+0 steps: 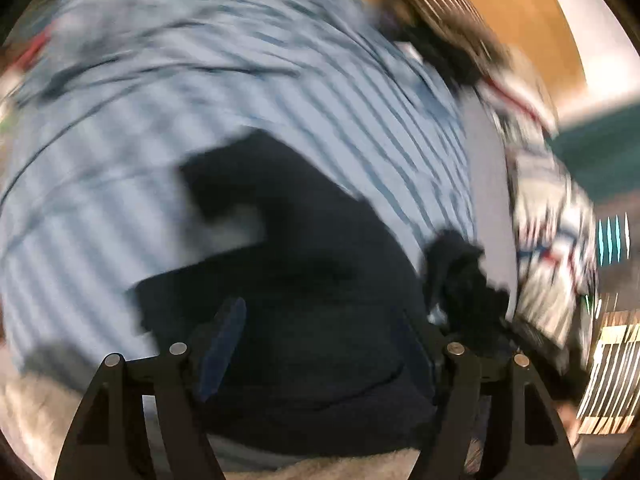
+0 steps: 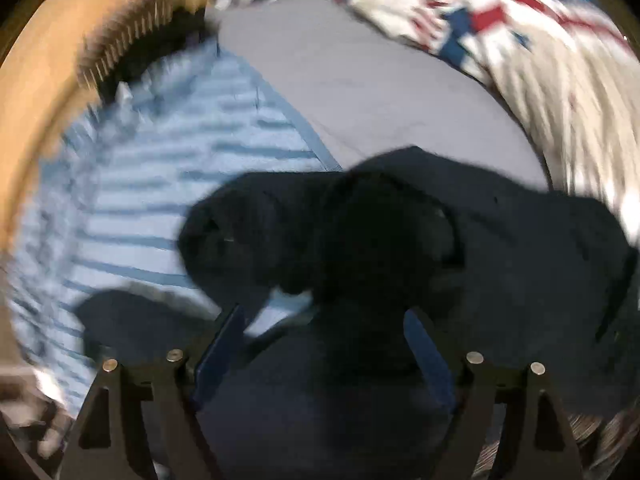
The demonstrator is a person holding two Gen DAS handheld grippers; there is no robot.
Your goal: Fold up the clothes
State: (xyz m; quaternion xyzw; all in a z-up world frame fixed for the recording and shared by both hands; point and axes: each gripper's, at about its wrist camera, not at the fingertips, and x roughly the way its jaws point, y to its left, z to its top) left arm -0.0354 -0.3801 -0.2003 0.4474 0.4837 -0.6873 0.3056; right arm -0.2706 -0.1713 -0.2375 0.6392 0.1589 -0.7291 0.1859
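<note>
Clothes lie in a loose spread across the bed, and from where I stand the folding looks only partly done. At the left edge a blue-and-white striped garment is laid out wide and fairly flat, with creases running across its far half; I cannot tell whether it has been folded yet. On top of it, toward the near side, sits a dark navy garment, bunched and uneven, one flap turned over, so it seems to be the piece in hand. The left gripper hangs above that navy cloth with its jaws spread wide and nothing caught between them; the pads do not press on the fabric.

Moving right, a plain grey sheet shows between the striped piece and a white garment with red and blue print, which lies crumpled in a heap and looks untouched. The right gripper points down at the navy cloth, its blue pads standing wide apart with dark fabric beneath them but not pinched.

My guess is that the navy piece needs smoothing and another fold, and the printed heap is yet to be started. Blur hides finer detail.
</note>
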